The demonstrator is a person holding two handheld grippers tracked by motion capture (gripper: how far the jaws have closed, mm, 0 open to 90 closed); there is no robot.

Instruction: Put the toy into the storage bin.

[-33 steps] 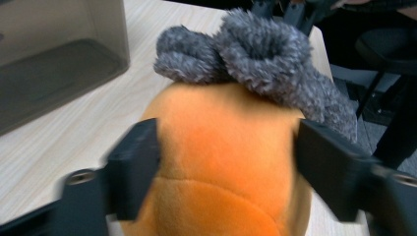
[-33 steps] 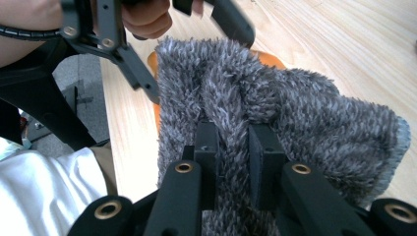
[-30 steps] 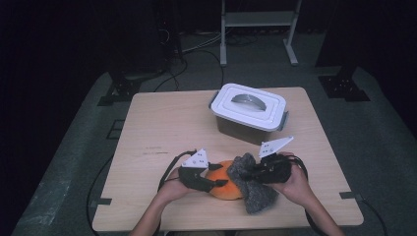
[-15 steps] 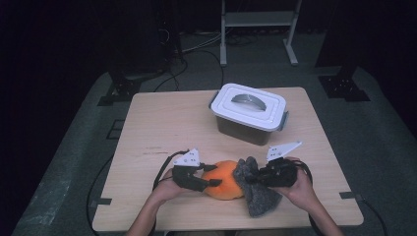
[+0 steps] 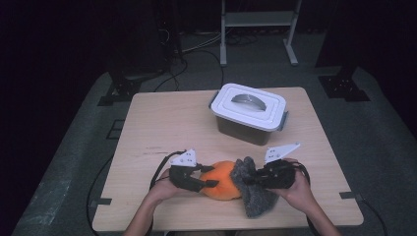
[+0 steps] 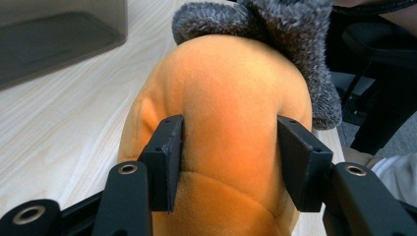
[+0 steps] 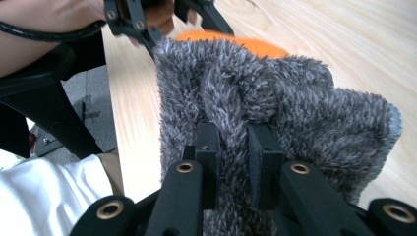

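I'm clamping the orange plush (image 6: pixel 231 123) with my left gripper (image 5: pixel 209 183); my right gripper (image 7: pixel 231 142) is pinching its grey fleece (image 7: pixel 295 113), seemingly attached rightward.

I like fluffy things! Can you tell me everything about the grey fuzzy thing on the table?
The grey fuzzy cloth looks soft and shaggy, like plush fabric. It lies bunched and folded near the table's front edge, draped against the orange plush and touching it. The right claw is shut on a fold of it; the left claw squeezes the orange plush beside it.
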